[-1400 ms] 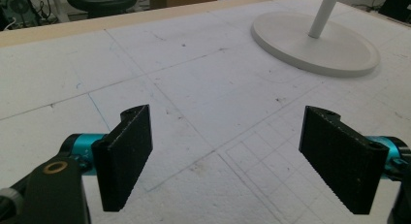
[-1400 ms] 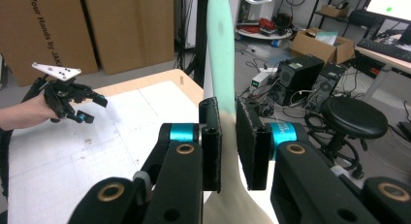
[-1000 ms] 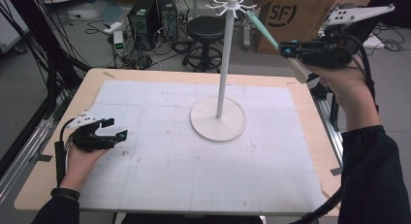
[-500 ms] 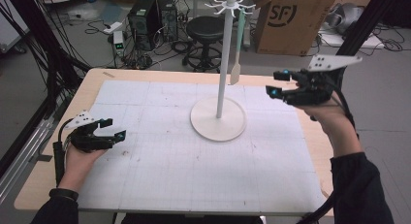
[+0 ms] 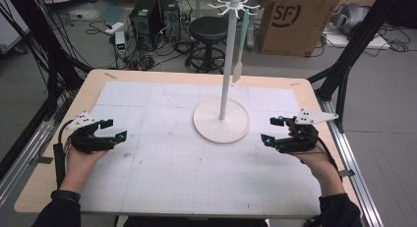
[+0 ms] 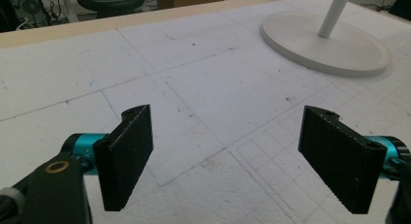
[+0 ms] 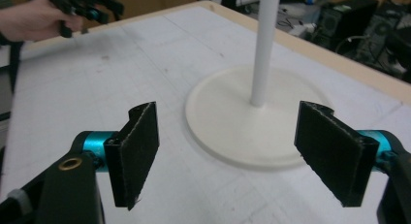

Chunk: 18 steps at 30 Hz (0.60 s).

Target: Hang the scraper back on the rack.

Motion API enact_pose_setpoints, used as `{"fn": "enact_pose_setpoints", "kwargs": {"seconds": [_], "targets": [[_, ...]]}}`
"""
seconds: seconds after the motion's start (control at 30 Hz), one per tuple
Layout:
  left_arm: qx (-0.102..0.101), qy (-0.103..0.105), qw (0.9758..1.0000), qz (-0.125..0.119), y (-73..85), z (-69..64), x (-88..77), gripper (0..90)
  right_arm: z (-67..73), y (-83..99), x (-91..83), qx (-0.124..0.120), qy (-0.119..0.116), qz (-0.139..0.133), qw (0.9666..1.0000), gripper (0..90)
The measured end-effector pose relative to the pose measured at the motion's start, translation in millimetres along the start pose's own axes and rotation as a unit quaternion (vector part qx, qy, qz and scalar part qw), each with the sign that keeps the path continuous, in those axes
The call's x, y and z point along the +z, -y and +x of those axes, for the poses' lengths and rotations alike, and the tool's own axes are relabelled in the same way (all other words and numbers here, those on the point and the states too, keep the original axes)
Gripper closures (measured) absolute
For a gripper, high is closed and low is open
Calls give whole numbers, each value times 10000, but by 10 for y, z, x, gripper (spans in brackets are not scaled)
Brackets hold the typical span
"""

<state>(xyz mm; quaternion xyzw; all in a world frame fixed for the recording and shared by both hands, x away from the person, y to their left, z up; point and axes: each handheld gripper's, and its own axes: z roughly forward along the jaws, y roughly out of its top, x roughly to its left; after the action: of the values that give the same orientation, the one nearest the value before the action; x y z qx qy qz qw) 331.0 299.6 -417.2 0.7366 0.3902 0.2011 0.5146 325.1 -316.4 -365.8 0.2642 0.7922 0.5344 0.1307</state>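
A white stand [image 5: 224, 89] with a round base [image 5: 221, 121] and hooks at its top [image 5: 234, 3] rises from the middle of the white mat. A pale green spatula [image 5: 241, 45] hangs from one hook on its right side. My right gripper [image 5: 273, 130] rests low by the base's right edge, open and empty; its own view shows the base [image 7: 252, 122] and pole [image 7: 264, 49] between its jaws. My left gripper [image 5: 113, 129] sits at the mat's left side, open and empty, with the base [image 6: 324, 44] seen far off.
The white gridded mat [image 5: 187, 153] covers most of the wooden table [image 5: 103, 75]. Beyond the far edge stand a black stool [image 5: 208, 28], a cardboard box [image 5: 295, 18], computer towers [image 5: 152, 13] and cables. Black frame legs [image 5: 344, 74] rise at the right.
My right gripper has come down from the hooks to the table beside the base, leaving the spatula hanging on the stand. The left gripper has stayed put.
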Motion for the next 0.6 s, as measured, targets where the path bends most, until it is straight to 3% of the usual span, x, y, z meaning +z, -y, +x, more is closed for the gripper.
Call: {"fn": "enact_pose_setpoints", "kwargs": {"seconds": [0.07,0.13,0.3,0.6], "targets": [[43,7,10000,9,1,1,2,207,-14,150,44,70,-100,164,9998,210],[59,13,10000,1,3,-1,6,207,-34,188,44,76,-67,236,9997,209],[111,30,9999,30,6,-11,20,203,-92,252,47,161,39,253,9995,201],[140,13,9998,113,18,-22,38,201,-102,337,117,106,-8,438,9990,193]]}}
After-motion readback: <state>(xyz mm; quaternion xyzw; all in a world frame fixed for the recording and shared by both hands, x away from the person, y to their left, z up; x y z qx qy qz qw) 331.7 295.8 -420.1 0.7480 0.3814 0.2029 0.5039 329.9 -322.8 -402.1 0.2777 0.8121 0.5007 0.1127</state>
